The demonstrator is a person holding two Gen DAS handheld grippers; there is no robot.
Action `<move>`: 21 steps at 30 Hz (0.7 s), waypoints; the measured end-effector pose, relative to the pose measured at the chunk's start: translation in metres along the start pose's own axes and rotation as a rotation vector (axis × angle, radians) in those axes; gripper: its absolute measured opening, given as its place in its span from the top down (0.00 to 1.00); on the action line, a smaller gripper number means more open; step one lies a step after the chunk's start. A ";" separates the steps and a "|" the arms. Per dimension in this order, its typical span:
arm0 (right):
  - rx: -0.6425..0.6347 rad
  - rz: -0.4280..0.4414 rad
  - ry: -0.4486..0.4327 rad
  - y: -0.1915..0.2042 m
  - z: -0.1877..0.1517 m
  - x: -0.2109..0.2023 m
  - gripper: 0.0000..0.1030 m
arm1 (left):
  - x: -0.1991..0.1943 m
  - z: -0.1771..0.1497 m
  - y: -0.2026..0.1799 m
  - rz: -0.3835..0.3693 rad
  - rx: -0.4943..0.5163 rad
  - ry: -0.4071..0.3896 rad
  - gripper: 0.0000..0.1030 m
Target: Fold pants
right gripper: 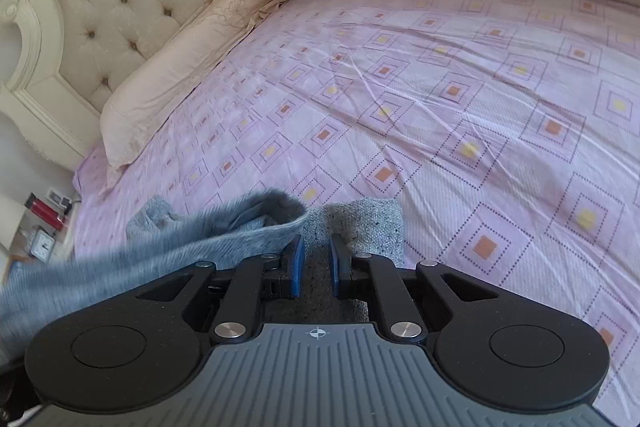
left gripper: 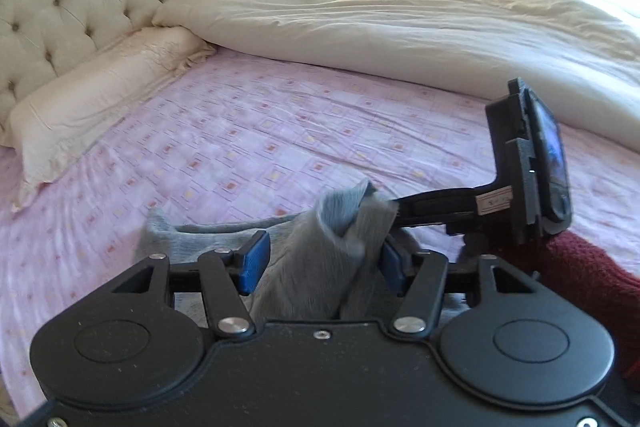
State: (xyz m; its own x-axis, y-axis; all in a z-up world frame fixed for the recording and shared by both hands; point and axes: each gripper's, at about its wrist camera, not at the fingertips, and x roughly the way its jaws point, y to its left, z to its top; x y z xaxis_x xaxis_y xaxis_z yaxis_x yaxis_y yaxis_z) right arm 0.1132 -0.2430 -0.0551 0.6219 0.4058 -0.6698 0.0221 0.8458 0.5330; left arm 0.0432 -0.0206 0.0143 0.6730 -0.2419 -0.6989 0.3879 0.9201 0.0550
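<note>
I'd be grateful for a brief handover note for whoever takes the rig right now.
Left gripper: wide open, bunched grey pants between its fingers, not clamped.
Right gripper: jaws slightly apart, cloth between the pads; whether it grips is unclear.
Pants: crumpled at the near edge of the pink bedsheet, one part lifted and blurred.
Done: no neat fold visible.
Left: spread flat, fold.

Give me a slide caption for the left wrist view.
Left tool open around bunched gray pants above the pink bedsheet.

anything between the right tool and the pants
Nothing visible. The right tool has its blue fingers apart directly over the grey pants, with only cloth in the gap.
</note>
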 end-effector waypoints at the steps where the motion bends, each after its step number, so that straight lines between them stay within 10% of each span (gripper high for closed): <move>1: 0.020 0.009 0.002 -0.003 0.001 0.000 0.87 | -0.004 0.000 0.001 -0.017 -0.011 -0.006 0.39; 12: 0.392 0.138 0.011 -0.046 0.004 -0.022 0.82 | -0.022 -0.006 0.090 0.035 -0.256 -0.019 0.36; 21: 0.216 0.118 0.027 -0.014 0.004 -0.035 0.59 | 0.035 -0.094 0.157 0.048 -0.452 0.259 0.37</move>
State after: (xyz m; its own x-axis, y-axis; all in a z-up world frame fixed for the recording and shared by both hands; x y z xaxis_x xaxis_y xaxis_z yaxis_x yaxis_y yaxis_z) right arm 0.0944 -0.2707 -0.0369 0.6088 0.5092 -0.6084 0.1188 0.6996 0.7045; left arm 0.0686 0.1443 -0.0680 0.4833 -0.1645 -0.8599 0.0112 0.9833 -0.1817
